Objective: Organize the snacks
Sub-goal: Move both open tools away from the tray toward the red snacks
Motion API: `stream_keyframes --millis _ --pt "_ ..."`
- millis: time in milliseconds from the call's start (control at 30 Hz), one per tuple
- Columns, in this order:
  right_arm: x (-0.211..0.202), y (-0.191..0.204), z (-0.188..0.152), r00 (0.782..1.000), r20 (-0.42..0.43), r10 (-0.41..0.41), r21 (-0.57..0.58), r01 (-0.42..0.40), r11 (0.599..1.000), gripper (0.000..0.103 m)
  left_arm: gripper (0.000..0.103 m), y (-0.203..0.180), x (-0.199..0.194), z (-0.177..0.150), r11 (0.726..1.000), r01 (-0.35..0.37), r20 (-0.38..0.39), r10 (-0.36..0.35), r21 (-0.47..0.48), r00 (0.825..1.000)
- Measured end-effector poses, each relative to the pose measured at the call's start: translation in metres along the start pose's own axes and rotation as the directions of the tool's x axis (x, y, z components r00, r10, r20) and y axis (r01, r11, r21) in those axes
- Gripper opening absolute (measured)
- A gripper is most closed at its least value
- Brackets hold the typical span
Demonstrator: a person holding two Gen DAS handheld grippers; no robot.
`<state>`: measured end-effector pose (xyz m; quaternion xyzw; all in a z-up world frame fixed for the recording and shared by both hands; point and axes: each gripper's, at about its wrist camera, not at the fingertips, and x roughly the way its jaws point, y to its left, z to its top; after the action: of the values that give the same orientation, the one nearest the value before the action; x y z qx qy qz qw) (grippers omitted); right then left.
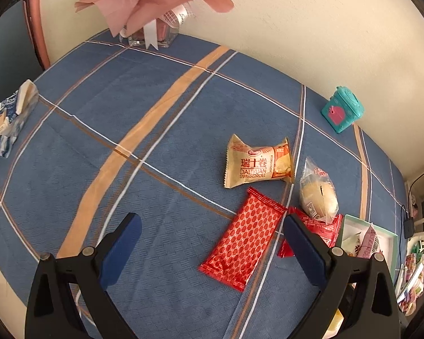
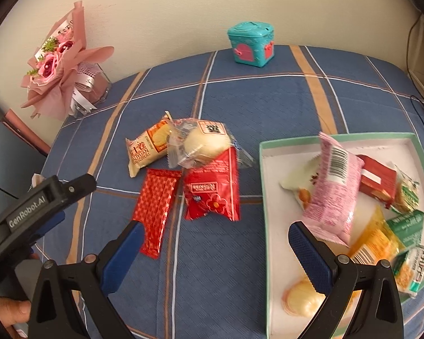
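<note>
My left gripper (image 1: 212,219) hovers open over the blue plaid cloth, empty, with a red patterned packet (image 1: 243,237) lying just right of its centre. Beyond that packet lie a tan Swiss roll packet (image 1: 258,163) and a clear-wrapped bun (image 1: 319,195). My right gripper (image 2: 215,226) is open too and holds nothing. It hangs between the loose pile and a white box with a green rim (image 2: 264,169). The pile holds the Swiss roll packet (image 2: 148,148), the bun (image 2: 203,141), a red flower-print packet (image 2: 212,189) and the red patterned packet (image 2: 157,206). A blurred pink packet (image 2: 333,189) stands tilted among several snacks in the box.
A teal toy box (image 2: 251,43) stands by the wall, and a pink bouquet (image 2: 59,65) in a glass vase sits at the far left corner. A blue-and-white packet (image 1: 8,121) lies at the cloth's left edge. The left tool's black body (image 2: 39,200) and a hand (image 2: 11,310) fill the right view's lower left.
</note>
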<state>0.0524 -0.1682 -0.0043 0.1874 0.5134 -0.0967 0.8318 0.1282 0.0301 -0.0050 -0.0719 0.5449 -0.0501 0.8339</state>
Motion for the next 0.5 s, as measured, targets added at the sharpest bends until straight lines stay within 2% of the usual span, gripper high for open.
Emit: stream_keyframes --millis 233,500 --pt "0.019 0.005 0.008 1.000 -0.005 -0.003 -0.029 0.003 1.000 0.103 0.100 -0.005 0.030 -0.001 1.000 -0.014 -0.076 0.016 0.017 0.997" --pt "0.049 0.004 0.012 0.999 -0.041 -0.007 -0.036 0.005 0.999 0.102 0.100 -0.005 0.054 -0.001 0.999 -0.039 -0.129 0.040 0.006 0.991"
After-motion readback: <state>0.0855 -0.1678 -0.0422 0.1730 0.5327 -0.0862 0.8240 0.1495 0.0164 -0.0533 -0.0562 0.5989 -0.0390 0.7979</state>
